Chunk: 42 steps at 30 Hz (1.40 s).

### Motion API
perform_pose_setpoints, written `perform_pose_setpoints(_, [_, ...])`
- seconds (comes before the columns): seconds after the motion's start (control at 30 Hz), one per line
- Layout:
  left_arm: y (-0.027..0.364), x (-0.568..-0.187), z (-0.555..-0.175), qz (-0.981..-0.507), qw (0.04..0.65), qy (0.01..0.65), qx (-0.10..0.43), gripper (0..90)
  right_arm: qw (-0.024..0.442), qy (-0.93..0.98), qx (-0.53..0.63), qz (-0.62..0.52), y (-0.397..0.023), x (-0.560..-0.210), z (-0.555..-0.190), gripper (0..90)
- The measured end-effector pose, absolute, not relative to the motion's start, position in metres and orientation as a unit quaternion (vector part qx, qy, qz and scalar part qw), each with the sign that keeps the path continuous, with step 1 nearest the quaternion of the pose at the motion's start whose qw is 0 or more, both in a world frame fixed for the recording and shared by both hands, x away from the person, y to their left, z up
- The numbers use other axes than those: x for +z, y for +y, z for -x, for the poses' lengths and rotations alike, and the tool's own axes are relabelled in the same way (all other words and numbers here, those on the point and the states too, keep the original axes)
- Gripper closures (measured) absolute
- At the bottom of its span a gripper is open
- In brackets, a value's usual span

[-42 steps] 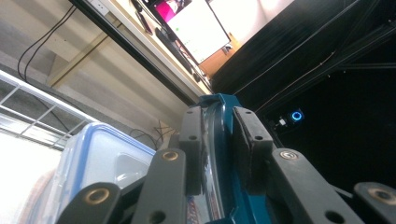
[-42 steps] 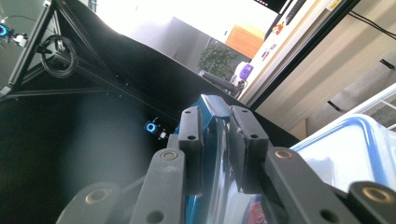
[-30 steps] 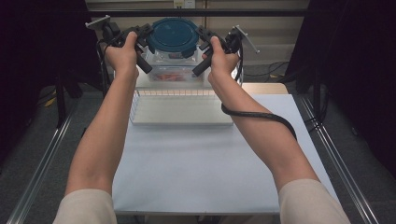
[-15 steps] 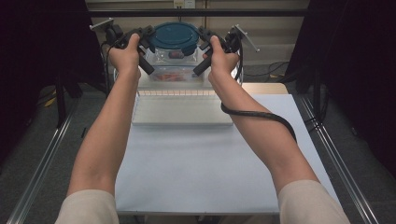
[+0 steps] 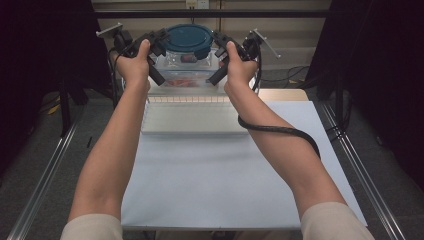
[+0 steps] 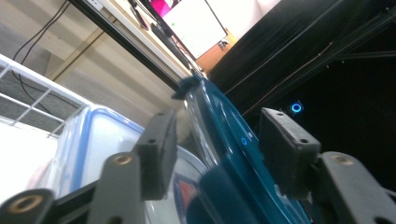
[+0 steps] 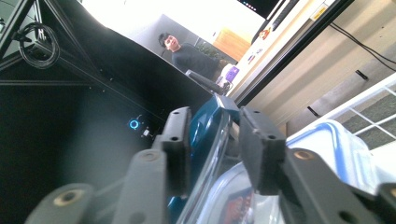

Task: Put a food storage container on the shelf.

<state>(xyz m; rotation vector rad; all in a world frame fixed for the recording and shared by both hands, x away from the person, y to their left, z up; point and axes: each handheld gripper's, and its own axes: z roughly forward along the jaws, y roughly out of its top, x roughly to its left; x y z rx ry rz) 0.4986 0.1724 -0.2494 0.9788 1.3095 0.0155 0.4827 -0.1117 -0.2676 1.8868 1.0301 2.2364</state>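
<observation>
A round clear container with a teal lid (image 5: 187, 39) sits on a clear rectangular box (image 5: 187, 80) with red contents, at the table's far end. My left gripper (image 5: 161, 39) is at the lid's left rim and my right gripper (image 5: 218, 40) at its right rim. In the left gripper view the teal lid (image 6: 229, 140) runs between the jaws of the left gripper (image 6: 219, 149), with gaps to both pads. In the right gripper view the lid's rim (image 7: 208, 123) lies between the jaws of the right gripper (image 7: 217, 147). Both pairs of jaws have just been opening and stand open.
A white wire rack (image 5: 195, 120) holds the box at the far end of the pale table (image 5: 225, 175). The box's blue-rimmed lid (image 6: 88, 140) shows below the teal one. A black cable (image 5: 280, 131) trails over the right forearm. Metal rails run along both table sides.
Both hands stay at the lid's two sides. The jaws of both grippers stand slightly wider than before. The lid and containers have not shifted.
</observation>
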Motion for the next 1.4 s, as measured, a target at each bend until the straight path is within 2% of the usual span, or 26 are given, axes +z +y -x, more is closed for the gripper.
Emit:
perform_pose_setpoints(0.3, [0.174, -0.247, -0.471, -0.454, 0.688, 0.565, 0.036, 27.7, 0.019, 0.344, 0.733, -0.586, -0.116, -0.270, -0.458, 47.1])
perform_pose_setpoints(0.4, [0.172, -0.248, -0.460, -0.465, 0.688, 0.556, 0.046, 24.9, 0.009, 0.347, 0.742, -0.574, -0.118, -0.272, -0.447, 44.4])
perform_pose_setpoints(0.83, [0.152, -0.271, -0.419, -0.480, 0.693, 0.538, 0.018, 18.1, -0.017, 0.371, 0.755, -0.540, -0.129, -0.288, -0.402, 36.5])
perform_pose_setpoints(1.17, [0.144, -0.292, -0.401, -0.489, 0.688, 0.536, 0.009, 12.9, -0.033, 0.392, 0.753, -0.528, -0.136, -0.315, -0.385, 29.1])
perform_pose_setpoints(1.4, [0.142, -0.302, -0.390, -0.491, 0.688, 0.534, 0.005, 11.6, -0.033, 0.407, 0.750, -0.520, -0.138, -0.326, -0.372, 27.6])
